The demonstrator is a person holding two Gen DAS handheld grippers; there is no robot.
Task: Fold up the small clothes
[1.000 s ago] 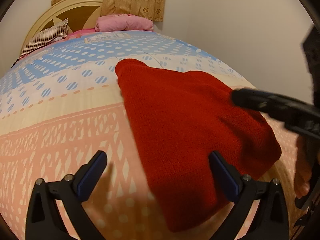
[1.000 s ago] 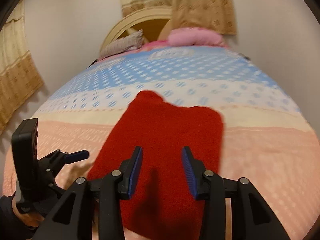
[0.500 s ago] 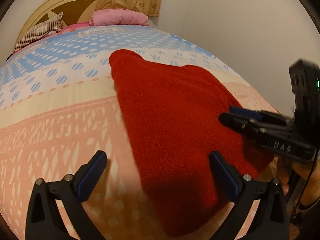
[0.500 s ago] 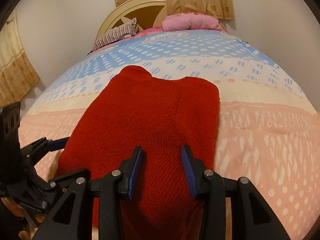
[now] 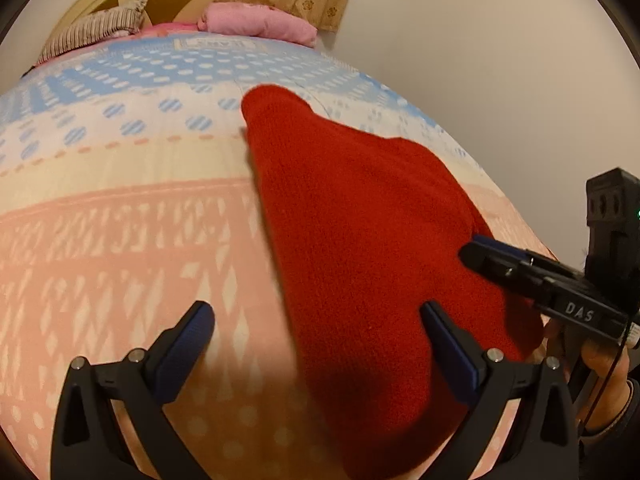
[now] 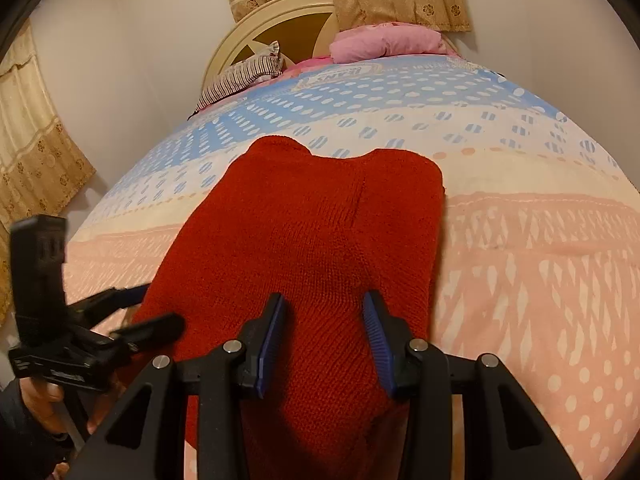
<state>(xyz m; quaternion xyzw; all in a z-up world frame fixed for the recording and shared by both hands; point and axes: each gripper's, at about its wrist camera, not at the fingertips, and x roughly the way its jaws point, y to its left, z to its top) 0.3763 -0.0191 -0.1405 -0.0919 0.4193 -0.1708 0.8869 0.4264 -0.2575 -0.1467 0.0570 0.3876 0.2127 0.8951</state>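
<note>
A red knitted garment lies flat on the patterned bedsheet, its long side running away from me. My left gripper is wide open and straddles the garment's left edge near its close end, one finger over the sheet and the other over the cloth. My right gripper hovers low over the close middle of the garment, its jaws partly open with flat cloth showing between them and no pinch visible. The right gripper also reaches in from the right in the left wrist view, and the left gripper shows at the left in the right wrist view.
A striped pillow and a pink pillow lie by the cream headboard at the far end. Curtains hang on the left and behind the bed. A pale wall runs close along the bed's right side.
My right gripper has sunk closer to the red garment, which now fills more of its view. My left gripper has rolled slightly in place. Both jaws keep the same width.
</note>
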